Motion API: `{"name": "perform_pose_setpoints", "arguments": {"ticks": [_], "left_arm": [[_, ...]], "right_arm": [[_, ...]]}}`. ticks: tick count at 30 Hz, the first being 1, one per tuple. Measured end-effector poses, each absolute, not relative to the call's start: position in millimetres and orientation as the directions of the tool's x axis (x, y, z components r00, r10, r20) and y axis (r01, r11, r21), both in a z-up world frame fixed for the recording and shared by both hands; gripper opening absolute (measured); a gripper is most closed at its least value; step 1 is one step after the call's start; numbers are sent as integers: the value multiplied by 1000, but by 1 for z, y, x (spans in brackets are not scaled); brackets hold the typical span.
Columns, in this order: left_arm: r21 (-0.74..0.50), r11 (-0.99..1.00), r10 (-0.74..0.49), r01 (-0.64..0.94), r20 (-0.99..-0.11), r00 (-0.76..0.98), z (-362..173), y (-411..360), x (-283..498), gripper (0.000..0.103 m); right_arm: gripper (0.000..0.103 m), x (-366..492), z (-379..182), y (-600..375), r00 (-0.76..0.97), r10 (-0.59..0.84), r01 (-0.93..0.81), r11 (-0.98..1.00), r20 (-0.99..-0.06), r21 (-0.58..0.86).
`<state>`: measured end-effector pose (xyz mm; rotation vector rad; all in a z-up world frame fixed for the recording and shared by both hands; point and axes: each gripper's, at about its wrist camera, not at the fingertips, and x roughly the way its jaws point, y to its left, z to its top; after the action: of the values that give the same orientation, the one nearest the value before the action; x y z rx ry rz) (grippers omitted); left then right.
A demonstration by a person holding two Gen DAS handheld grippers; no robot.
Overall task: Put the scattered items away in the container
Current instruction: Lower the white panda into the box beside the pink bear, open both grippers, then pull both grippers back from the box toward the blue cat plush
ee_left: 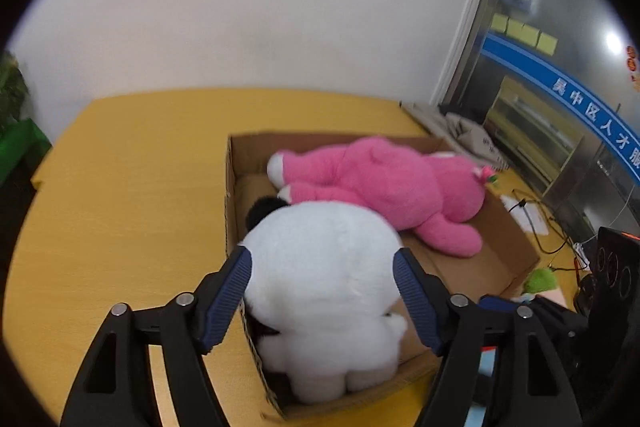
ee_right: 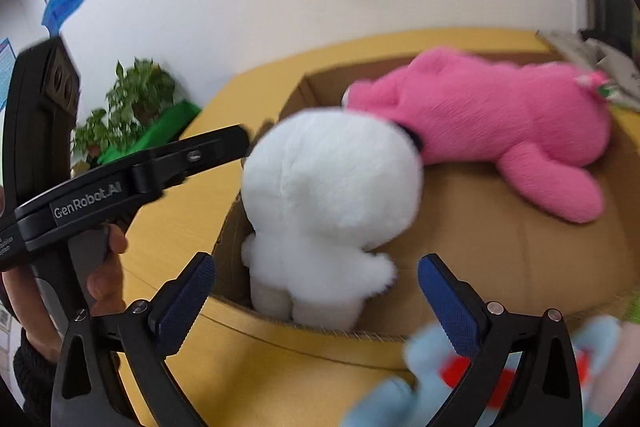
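Left wrist view: left gripper (ee_left: 323, 267) fingers spread wide around the round white plush toy (ee_left: 324, 291), pads beside its head with no clear press. The toy stands upright in the near corner of the open brown cardboard box (ee_left: 516, 247). A fluffy pink plush bear (ee_left: 396, 187) lies across the far part of the box. The box sits on the yellow wooden worktop (ee_left: 132, 187). A blue banner with white Chinese characters (ee_left: 592, 115) crosses the glass at right, yellow sticky notes (ee_left: 524, 33) above it.

Right wrist view: right gripper (ee_right: 316, 291) fingers wide apart, nothing between them, just short of the white toy (ee_right: 332, 195). The pink bear (ee_right: 500, 123) lies behind in the box (ee_right: 480, 235). A pale blue plush with red patches (ee_right: 420, 387) lies blurred outside the near wall. The left gripper's black body (ee_right: 132, 183) reads "GenRobot.AI", with a hand (ee_right: 106, 279) on its grip. A potted green plant (ee_right: 128, 107) stands by the wall; the wall poster text is unreadable.
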<state>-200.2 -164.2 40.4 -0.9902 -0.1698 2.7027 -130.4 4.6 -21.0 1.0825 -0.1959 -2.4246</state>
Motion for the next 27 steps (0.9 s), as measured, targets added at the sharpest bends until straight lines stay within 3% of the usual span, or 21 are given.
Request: {"name": "perform_pose_setpoints", "arguments": {"ticks": [9, 15, 27], "left_arm": [[-97, -985, 173, -143, -559, -811, 60, -101, -87, 81], [-154, -977, 208, -146, -562, -801, 50, -59, -46, 81], [-119, -979, 202, -163, -578, -791, 46, -21, -27, 81]], "right_arm": [[103, -61, 37, 85, -781, -233, 235, -969, -579, 73], [103, -32, 41, 114, -804, -176, 222, -975, -568, -13], [103, -15, 31, 146, -793, -183, 230, -973, -582, -6]]}}
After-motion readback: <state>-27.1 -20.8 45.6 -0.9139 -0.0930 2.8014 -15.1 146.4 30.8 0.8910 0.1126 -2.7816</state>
